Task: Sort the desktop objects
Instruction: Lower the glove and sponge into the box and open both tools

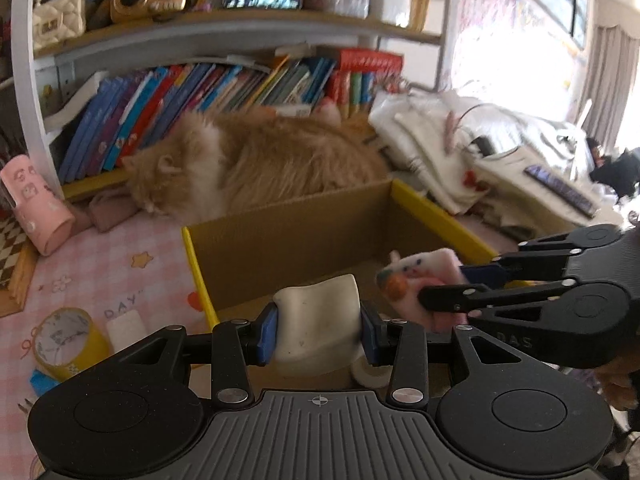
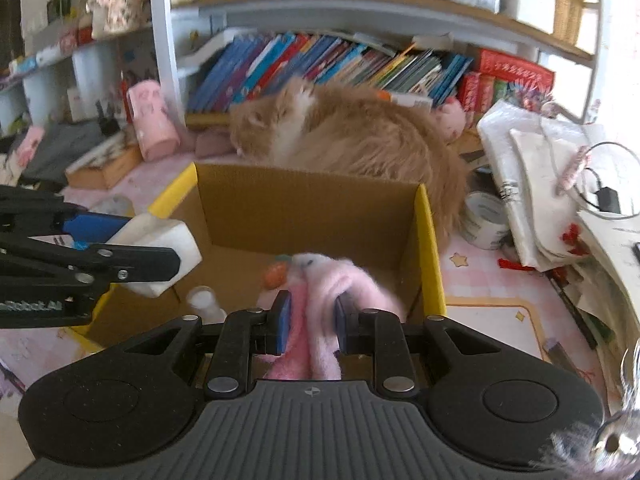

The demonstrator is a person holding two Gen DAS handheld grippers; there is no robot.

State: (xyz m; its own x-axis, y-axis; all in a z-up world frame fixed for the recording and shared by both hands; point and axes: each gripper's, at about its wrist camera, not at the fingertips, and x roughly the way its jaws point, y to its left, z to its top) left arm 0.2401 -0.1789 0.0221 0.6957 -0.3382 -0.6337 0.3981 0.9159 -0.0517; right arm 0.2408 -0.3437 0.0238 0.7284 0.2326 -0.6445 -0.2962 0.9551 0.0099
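Over the cardboard box (image 1: 304, 216): smooth white block (image 1: 318, 330), fuzzy pink plush (image 2: 320, 300).

2 grippers: left gripper (image 1: 318, 330), right gripper (image 2: 310, 322). 1 white block (image 1: 318, 320), 1 pink plush toy (image 2: 320, 300), 1 cardboard box (image 1: 280, 236), 1 cat (image 1: 248, 164). 2 tape rolls: yellow tape roll (image 1: 66, 340), white tape roll (image 2: 486, 220). 1 pink cup (image 1: 36, 204). 1 small white bottle (image 2: 206, 304). Books on shelf: too many, blurred.
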